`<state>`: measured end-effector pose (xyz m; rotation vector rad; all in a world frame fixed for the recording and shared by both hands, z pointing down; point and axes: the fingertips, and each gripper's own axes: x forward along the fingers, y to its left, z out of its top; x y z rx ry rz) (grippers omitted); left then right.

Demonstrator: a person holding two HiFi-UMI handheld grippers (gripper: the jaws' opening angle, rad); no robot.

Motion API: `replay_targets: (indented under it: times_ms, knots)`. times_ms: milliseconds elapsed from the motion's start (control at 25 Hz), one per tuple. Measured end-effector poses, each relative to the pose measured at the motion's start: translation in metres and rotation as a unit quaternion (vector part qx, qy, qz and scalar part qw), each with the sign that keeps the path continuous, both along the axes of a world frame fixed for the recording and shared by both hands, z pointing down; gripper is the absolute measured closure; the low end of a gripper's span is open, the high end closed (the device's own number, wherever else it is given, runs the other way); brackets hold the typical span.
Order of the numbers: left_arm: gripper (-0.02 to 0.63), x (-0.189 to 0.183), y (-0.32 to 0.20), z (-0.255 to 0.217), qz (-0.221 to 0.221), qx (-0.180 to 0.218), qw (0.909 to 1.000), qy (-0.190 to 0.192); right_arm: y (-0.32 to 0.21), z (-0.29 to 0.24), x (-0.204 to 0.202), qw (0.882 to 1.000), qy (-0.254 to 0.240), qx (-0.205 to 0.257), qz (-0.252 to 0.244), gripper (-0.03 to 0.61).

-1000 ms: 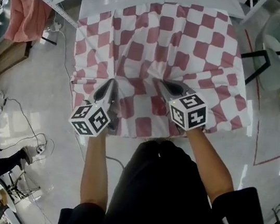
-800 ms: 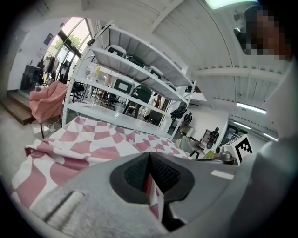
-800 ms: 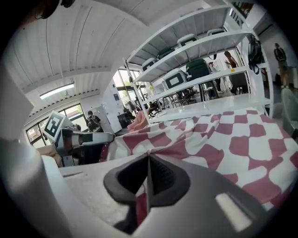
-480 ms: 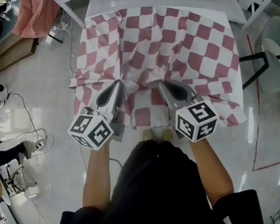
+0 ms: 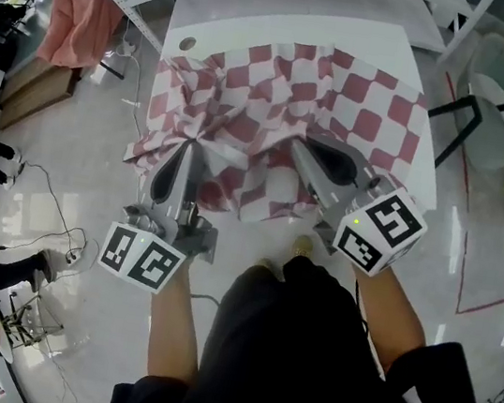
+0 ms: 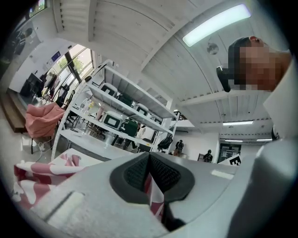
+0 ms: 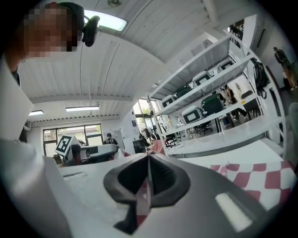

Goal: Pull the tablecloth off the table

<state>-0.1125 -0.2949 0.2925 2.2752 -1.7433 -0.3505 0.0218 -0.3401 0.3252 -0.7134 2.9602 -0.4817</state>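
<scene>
- Nearest, the left gripper (image 5: 188, 150) and right gripper (image 5: 303, 149) have their fingers pinched tight on the near hem of the tablecloth (image 5: 353, 103).
- Beyond the fingers, the cloth has slid nearer and bunched. More bare bench (image 5: 279, 28) shows behind it, so the pull is progressing.

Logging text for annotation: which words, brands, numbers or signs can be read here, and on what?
"ASCE", small and uncertain: on the black shirt.
On the left gripper and right gripper cubes: marker patterns, no letters.
On shelf equipment: print too small to read.
</scene>
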Motion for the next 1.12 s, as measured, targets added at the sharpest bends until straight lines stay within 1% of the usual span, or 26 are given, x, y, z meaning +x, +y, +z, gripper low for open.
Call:
replay_targets:
  times_ms: [200,320,440,520,680,800,920,1120]
  knots:
    - [0.606,-0.008,0.081,-0.015,0.018,0.059,0.9981,-0.001,0.081,-0.022,-0.008,0.998,-0.024,0.050,0.005,0.572]
    - [0.606,-0.011,0.104,-0.038,0.036,0.088,0.9954,0.005,0.101,-0.049,-0.010,0.997,-0.038,0.067,0.011,0.572]
    - [0.604,-0.002,0.110,-0.070,0.066,0.115,0.9912,0.005,0.104,-0.080,-0.009,0.995,-0.052,0.077,0.024,0.572]
    - [0.604,0.001,0.126,-0.087,0.085,0.129,0.9880,0.008,0.119,-0.095,-0.009,0.994,-0.053,0.085,0.036,0.572]
    - [0.604,0.005,0.192,-0.106,0.118,0.161,0.9795,0.022,0.191,-0.108,-0.005,0.991,-0.041,0.110,0.063,0.572]
    - [0.604,0.012,0.233,-0.116,0.135,0.175,0.9746,0.035,0.238,-0.116,0.003,0.989,-0.040,0.117,0.077,0.572]
    - [0.604,0.023,0.262,-0.122,0.145,0.176,0.9724,0.048,0.271,-0.122,0.017,0.989,-0.042,0.114,0.085,0.572]
    - [0.604,0.069,0.303,-0.133,0.160,0.179,0.9696,0.050,0.309,-0.136,0.063,0.987,-0.063,0.118,0.089,0.572]
